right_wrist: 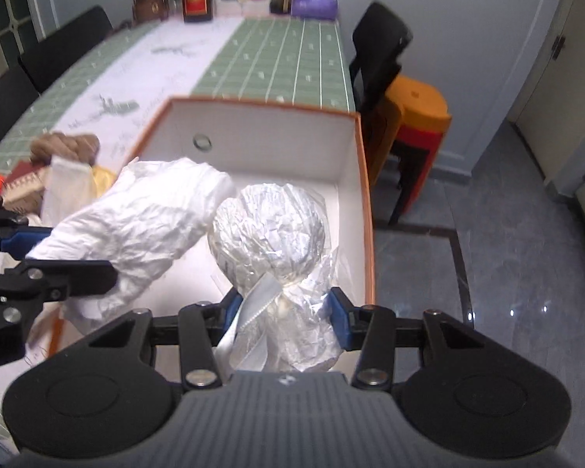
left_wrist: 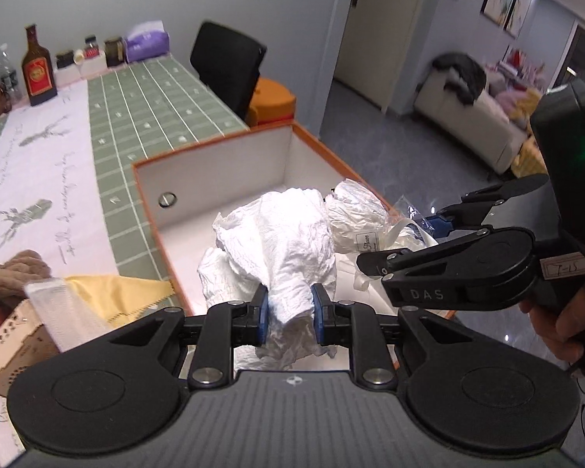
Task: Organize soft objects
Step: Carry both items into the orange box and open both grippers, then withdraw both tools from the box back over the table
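My left gripper [left_wrist: 289, 314] is shut on a crumpled white cloth [left_wrist: 280, 241], which hangs over the open white box with the orange rim [left_wrist: 210, 146]. In the right wrist view the same cloth [right_wrist: 144, 226] reaches in from the left, held by the left gripper [right_wrist: 54, 257]. My right gripper [right_wrist: 286, 314] is shut on the tied neck of a clear-wrapped white bundle with a ribbon [right_wrist: 271, 230], held over the box [right_wrist: 360, 163]. The left wrist view shows that bundle [left_wrist: 353, 214] beside the cloth, with the right gripper [left_wrist: 405, 241] coming in from the right.
Left of the box lie a yellow cloth [left_wrist: 113, 292], a brown knitted item [left_wrist: 11, 277], a white mesh pouch [left_wrist: 58, 308] and a perforated wooden box [left_wrist: 11, 347]. Bottles, jars and a purple tissue pack [left_wrist: 146, 43] stand at the table's far end. Black chair and orange stools [right_wrist: 413, 117] stand beyond the box.
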Demonstrator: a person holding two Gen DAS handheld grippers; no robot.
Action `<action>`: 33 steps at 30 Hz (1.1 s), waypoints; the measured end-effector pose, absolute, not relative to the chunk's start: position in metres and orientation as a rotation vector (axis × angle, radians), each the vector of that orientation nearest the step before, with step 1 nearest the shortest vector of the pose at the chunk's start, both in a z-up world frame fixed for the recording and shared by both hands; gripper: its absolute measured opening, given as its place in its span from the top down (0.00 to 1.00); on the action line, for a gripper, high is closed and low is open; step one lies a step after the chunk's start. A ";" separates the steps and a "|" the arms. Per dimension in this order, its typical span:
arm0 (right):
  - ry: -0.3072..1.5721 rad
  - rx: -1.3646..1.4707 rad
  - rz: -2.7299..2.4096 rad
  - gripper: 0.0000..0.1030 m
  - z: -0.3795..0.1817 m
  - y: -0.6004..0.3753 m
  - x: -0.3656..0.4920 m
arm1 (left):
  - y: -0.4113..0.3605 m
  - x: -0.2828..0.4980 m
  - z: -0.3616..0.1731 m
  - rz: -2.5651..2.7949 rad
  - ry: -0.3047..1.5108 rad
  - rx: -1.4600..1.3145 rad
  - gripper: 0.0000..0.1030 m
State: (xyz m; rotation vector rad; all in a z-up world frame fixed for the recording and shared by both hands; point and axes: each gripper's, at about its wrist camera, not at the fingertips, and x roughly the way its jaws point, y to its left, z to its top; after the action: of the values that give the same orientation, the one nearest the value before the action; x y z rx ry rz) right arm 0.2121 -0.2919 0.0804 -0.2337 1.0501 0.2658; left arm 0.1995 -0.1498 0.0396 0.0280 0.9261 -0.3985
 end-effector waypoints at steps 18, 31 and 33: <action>1.169 -0.425 0.373 0.50 0.031 -0.276 0.238 | -0.182 0.226 -0.010 -0.320 1.134 0.156 0.66; 1.175 -0.501 0.347 0.32 0.045 -0.271 0.228 | -0.170 0.212 0.008 -0.313 1.072 0.156 0.32; 1.163 -0.524 0.335 0.27 0.051 -0.269 0.225 | -0.167 0.209 0.015 -0.326 1.055 0.145 0.30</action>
State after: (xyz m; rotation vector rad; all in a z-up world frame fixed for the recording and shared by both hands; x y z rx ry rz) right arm 0.2247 -0.2690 0.0511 -0.5236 1.1627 0.3351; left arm 0.2088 -0.1666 0.0147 0.1451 1.0547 -0.3263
